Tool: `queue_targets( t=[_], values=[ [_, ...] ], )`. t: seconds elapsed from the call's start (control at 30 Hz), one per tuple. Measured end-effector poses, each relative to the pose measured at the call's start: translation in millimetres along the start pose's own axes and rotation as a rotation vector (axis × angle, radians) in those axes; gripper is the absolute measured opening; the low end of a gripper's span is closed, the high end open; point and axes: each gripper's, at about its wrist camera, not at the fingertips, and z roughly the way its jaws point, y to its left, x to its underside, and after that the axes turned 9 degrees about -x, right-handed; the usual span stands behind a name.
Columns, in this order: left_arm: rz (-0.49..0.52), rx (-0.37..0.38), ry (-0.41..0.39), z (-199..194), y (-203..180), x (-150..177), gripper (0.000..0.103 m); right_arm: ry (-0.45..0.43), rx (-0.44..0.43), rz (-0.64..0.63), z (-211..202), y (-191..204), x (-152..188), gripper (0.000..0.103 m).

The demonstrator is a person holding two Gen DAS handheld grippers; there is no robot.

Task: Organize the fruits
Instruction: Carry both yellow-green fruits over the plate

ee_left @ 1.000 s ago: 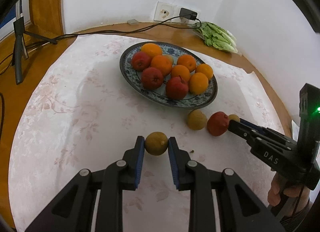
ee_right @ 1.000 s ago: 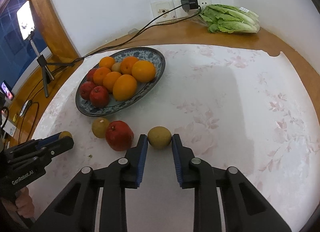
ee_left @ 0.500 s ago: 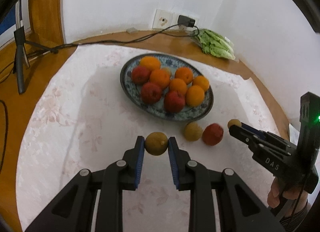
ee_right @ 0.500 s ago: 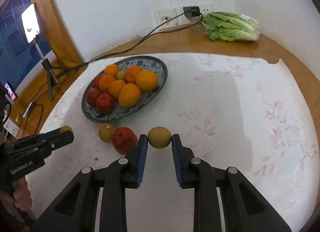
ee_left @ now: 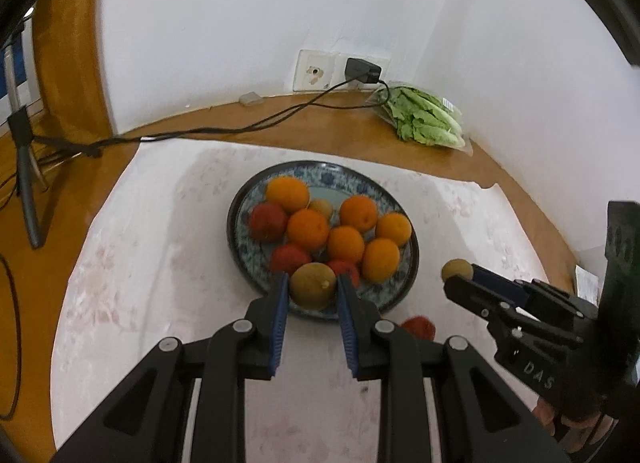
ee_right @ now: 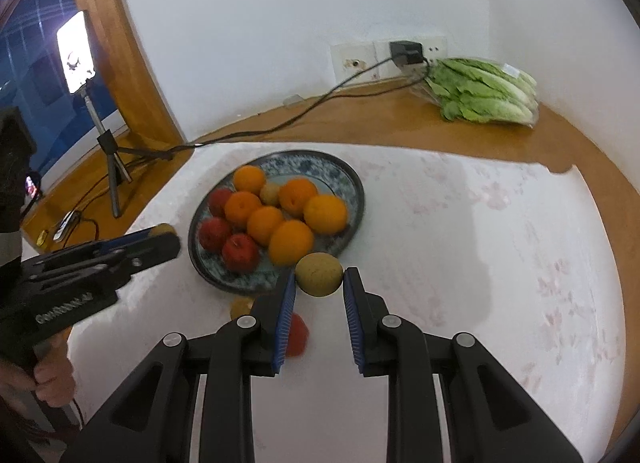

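White cloth [ee_left: 132, 303] | L gripper [ee_left: 310, 291] clamps kiwi [ee_left: 312, 290] (over plate [ee_left: 240, 247]) | R gripper [ee_right: 319, 283] clamps 2nd kiwi [ee_right: 319, 274]

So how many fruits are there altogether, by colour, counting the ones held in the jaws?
Oranges: 6
Red fruits: 4
Brown fruits: 4
Total: 14
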Motion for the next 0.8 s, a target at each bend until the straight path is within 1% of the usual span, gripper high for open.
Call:
queue_targets(
  t=[0.27,0.43,0.6,0.8],
  values=[
    [0.009,0.000,-0.003,26,0,-11,0.025,-0.017,-0.019,-0.054,21,14,-21,0.026],
    [0.004,0.006,0.004,36,1,-15,0.025,-0.024,-0.009,-0.102,34,23,-26,0.026],
    [0.020,-0.003,-0.015,38,1,-16,0.025,-0.014,0.009,-0.118,47,22,-30,0.026],
    [0.034,0.004,-0.021,41,0,-17,0.025,-0.011,0.007,-0.111,52,17,-31,0.026]
  ],
)
